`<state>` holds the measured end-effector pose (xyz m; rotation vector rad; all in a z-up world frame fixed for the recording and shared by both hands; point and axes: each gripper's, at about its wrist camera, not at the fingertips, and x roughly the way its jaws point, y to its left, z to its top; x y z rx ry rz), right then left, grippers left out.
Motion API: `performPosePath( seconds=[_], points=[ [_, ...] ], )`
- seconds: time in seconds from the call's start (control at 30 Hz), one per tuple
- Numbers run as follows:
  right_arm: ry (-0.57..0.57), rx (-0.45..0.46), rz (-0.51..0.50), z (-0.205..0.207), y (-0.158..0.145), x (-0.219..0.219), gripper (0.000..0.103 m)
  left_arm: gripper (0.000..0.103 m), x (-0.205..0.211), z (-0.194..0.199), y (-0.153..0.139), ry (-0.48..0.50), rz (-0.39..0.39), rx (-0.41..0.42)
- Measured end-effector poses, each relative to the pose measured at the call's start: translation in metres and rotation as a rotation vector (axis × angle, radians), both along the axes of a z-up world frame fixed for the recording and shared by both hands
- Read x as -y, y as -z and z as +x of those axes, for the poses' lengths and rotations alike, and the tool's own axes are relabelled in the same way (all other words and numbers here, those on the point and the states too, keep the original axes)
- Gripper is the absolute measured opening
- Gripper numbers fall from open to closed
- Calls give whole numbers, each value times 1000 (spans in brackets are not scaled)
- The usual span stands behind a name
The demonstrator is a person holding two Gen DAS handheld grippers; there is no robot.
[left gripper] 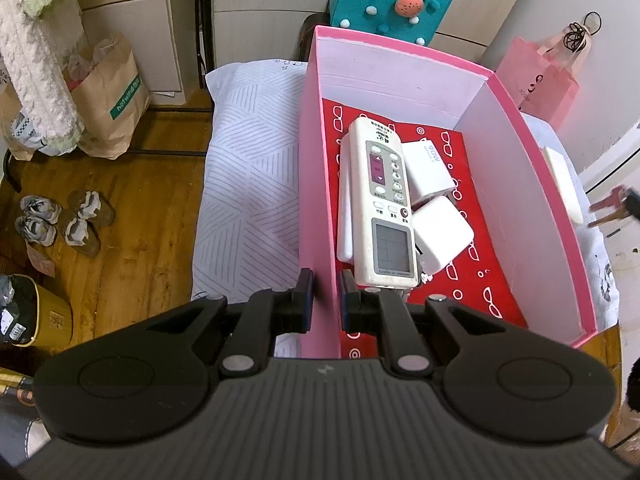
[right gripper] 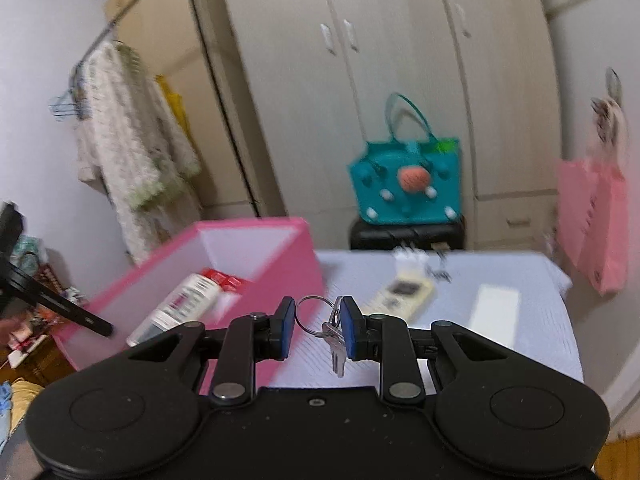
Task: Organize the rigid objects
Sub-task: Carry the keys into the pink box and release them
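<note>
Keys [right gripper: 334, 336] hang clamped in the right hand-held gripper [right gripper: 316, 330], seemingly clear of the box rim [right gripper: 248, 225]; left hand-held gripper [left gripper: 326, 300] pinches its wall.

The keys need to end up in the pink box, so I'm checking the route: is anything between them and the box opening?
Nothing visible blocks it. The right gripper holds the keys beside the box, whose top is open; the left gripper only clamps its wall.
</note>
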<state>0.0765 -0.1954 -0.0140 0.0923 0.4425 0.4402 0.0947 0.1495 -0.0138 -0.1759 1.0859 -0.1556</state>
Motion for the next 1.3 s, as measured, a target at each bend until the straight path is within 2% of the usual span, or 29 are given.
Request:
performPosePath(
  seconds=[0.17,0.27,0.37,0.53,0.8,1.0,1.17,1.3],
  points=[
    [-142,55,39,-4,-39,-32,28,12,-4,-3,0,-1,-24,0],
    [-233,47,61,3,-52,-55,29,12,-3,-3,1,0,-23,2],
    [-283,14,45,17,-54,-80,29,12,-3,-4,1,1,-21,2],
    [-322,-80,-45,53,-37,-125,29,12,-4,-6,0,7,-24,4],
    [-309,-205,-183,107,3,-168,28,12,-4,-7,0,16,-28,8],
    [-214,-266,-284,133,19,-183,29,12,-4,-9,-2,22,-26,7],
    [-145,-289,-300,144,23,-181,31,12,-4,-10,-3,29,-23,5],
    [-130,-236,-282,131,14,-169,39,12,-3,-10,-3,30,-22,8]
  ],
)
